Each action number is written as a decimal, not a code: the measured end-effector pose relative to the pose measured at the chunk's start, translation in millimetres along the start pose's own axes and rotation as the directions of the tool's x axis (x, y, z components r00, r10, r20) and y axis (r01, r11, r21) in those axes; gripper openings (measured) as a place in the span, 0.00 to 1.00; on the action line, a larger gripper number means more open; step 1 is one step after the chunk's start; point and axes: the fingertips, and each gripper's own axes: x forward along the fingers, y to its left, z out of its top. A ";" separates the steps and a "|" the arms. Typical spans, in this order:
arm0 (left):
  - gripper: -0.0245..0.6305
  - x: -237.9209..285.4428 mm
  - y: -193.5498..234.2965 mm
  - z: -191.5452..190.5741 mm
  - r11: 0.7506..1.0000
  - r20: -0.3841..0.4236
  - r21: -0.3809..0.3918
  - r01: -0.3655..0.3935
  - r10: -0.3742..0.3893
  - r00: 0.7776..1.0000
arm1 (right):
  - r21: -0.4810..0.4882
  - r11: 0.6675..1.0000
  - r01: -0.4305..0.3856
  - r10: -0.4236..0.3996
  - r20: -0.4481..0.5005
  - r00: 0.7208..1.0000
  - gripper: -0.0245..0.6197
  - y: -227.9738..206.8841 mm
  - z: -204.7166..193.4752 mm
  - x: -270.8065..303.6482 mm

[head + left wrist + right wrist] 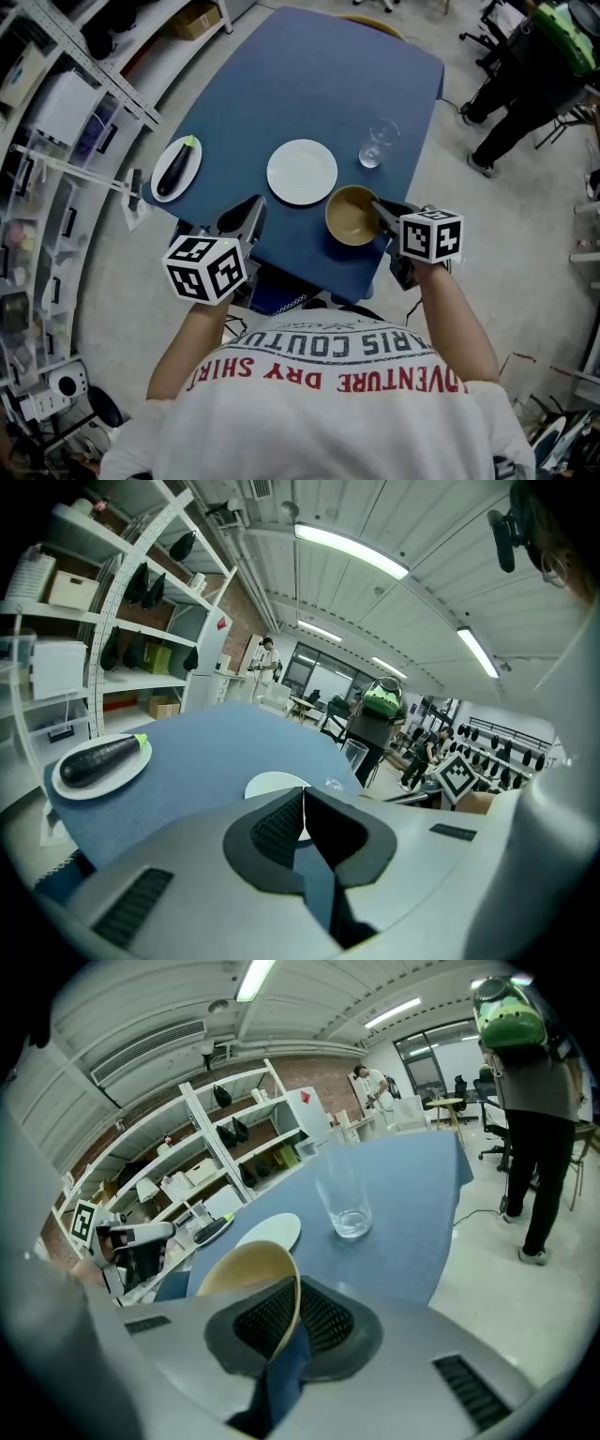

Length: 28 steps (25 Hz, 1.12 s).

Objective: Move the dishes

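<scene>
A tan bowl sits at the near right of the blue table. My right gripper is shut on its right rim; in the right gripper view the rim is pinched between the two pads. An empty white plate lies just left of the bowl. A white plate holding a dark eggplant rests at the table's left edge. My left gripper hovers at the near left edge, jaws shut with nothing between them.
A clear drinking glass stands beyond the bowl, near the right edge. Metal shelving runs along the left. A person in dark trousers stands on the floor at the upper right. A chair is at the far end.
</scene>
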 end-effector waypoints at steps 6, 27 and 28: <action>0.08 1.8 0.0 -1.4 1.000 -0.006 -0.002 -0.006 0.006 1.000 | 0.042 0.999 0.027 -0.027 -0.016 1.000 0.09 -9.8 -4.6 2.8; 0.08 -12.7 -56.8 3.2 0.998 0.021 0.032 0.050 -0.051 0.998 | -0.162 0.985 -0.063 0.093 0.183 0.979 0.26 25.9 27.5 -52.5; 0.08 -15.9 -65.0 3.7 0.998 0.021 0.039 0.058 -0.059 0.998 | -0.192 0.979 -0.072 0.112 0.206 0.972 0.26 32.1 32.3 -62.0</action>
